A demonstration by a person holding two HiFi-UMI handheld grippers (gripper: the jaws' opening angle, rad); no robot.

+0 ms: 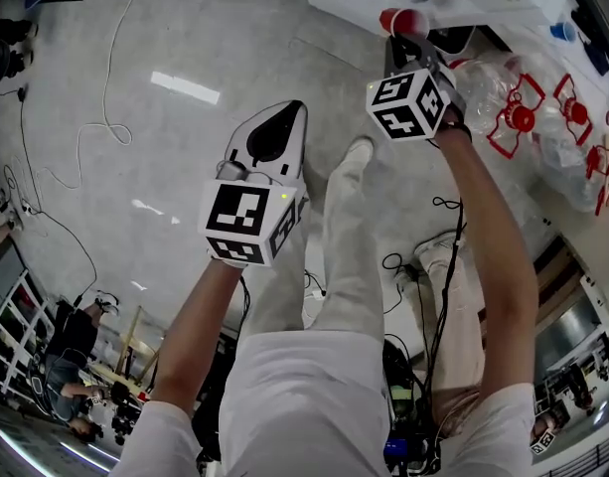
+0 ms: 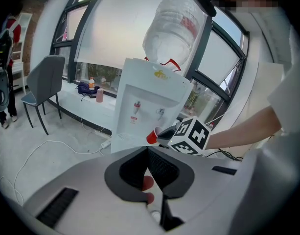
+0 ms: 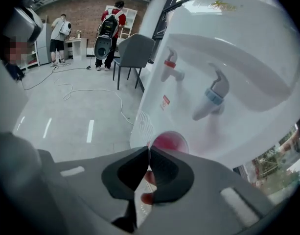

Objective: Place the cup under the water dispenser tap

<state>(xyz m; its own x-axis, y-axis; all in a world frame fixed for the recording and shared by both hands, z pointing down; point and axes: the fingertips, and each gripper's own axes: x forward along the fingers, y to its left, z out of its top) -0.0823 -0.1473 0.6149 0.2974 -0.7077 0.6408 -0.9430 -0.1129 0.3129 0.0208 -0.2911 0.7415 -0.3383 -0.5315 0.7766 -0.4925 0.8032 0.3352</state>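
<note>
Your left forearm (image 1: 190, 331) reaches forward and down from your body, bare below a white sleeve. It carries the left gripper (image 2: 147, 148) above the grey floor (image 1: 135, 87), well apart from everything else. Its fingers are pressed together with nothing between them.

Your right forearm (image 1: 498, 237) stretches farther out, and the right gripper (image 3: 149, 148) tips steeply downward at the end of it. Its fingers pinch the rim of the red cup (image 3: 170, 142), whose open mouth faces the gripper.

The cup sits low against the front of the white water dispenser (image 3: 247, 58), close to its panel. It is below the red tap (image 3: 170, 66) and the blue tap (image 3: 212, 98), and touches neither. You cannot tell from these views whether it is directly beneath one of them.

To the right of the dispenser lie clear water bottles (image 1: 493, 87) with red handles. Farther off on the left, a grey chair (image 2: 42, 84) stands by the windows.
</note>
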